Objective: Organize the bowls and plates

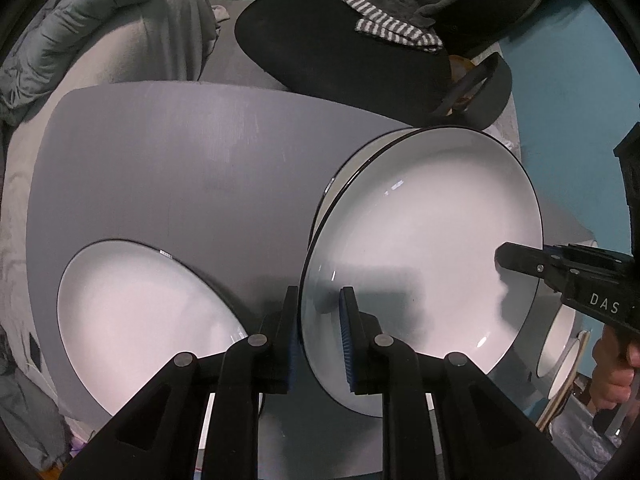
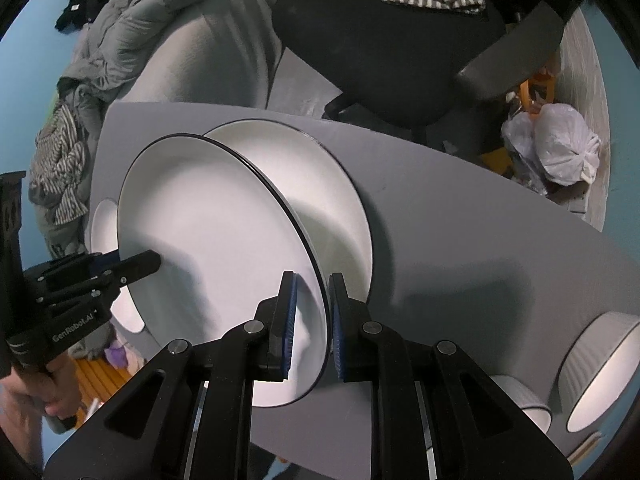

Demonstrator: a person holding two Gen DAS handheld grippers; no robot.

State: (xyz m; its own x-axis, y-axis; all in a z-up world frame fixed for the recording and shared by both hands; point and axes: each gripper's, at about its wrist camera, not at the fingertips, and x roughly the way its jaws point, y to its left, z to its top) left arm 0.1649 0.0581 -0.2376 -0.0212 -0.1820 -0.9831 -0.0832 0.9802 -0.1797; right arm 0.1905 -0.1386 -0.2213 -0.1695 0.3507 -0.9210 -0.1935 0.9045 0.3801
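2 grippers on 1 white plate [image 1: 424, 240], held tilted above the grey table [image 1: 180, 168]. Left gripper [image 1: 320, 336] clamped on its rim, lower centre of left view; right gripper [image 2: 312, 328] clamped on the opposite rim. Second plate [image 1: 140, 312] lies flat lower left; bowl [image 2: 600, 372] lower right in right view.

Past your grey table [image 1: 180, 152] you see a black office chair [image 2: 384, 40] with striped cloth [image 1: 394, 26], a grey puffy jacket [image 1: 64, 44], a white plastic bag [image 2: 560, 146]

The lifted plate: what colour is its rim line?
Black, on a white plate; clearest in the right wrist view.
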